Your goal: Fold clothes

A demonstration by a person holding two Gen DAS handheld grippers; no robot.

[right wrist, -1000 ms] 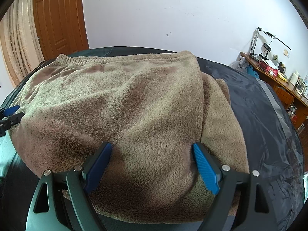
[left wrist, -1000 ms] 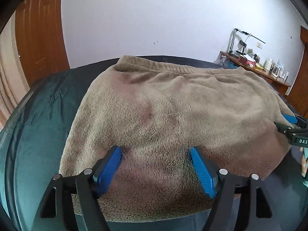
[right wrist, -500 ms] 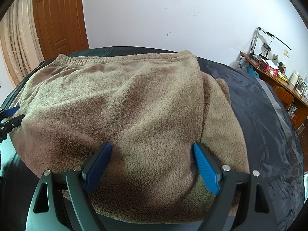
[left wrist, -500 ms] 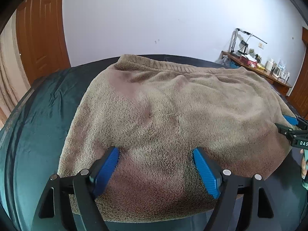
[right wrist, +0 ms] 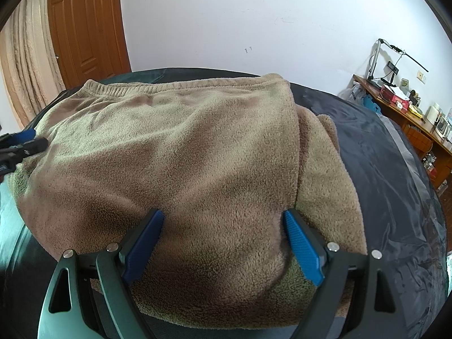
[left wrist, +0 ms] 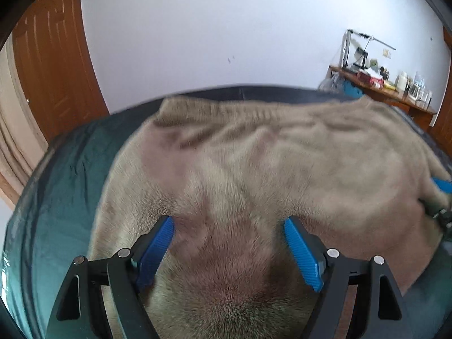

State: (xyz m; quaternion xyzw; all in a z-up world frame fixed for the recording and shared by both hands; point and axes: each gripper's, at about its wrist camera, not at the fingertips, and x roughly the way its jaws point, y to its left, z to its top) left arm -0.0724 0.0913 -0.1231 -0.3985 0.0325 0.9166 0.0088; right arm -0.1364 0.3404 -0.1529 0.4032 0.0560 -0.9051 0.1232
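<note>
The biggest thing I have in front of me is the bed [right wrist: 395, 175], covered in a dark, slightly shiny sheet that reads teal on the left wrist camera. Spread across it is the brown fleece garment [right wrist: 183, 155], lying flat with its ribbed elastic hem along the far edge. On the right wrist camera I can see it is doubled over: a top layer ends in a straight edge on the right, and a lower layer sticks out past it toward the bare sheet.

Behind the bed I see a white wall, a wooden door [right wrist: 84, 28] at the far left with a beige curtain [right wrist: 25, 65] beside it, and a cluttered table [right wrist: 409, 113] with a lamp arm at the far right.

My left claw [left wrist: 228, 226] hangs over the near left part of the garment. Its blue pads stand wide apart and have just been spreading further; fleece lies under the gap, but neither pad pinches it. This view is smeared with motion blur.

My right claw [right wrist: 224, 220] sits over the near right part, its right pad just at the top layer's folded edge. It too is spread wide, gripping nothing.

Each claw's tip shows at the edge of the other's camera, resting at the garment's side.
</note>
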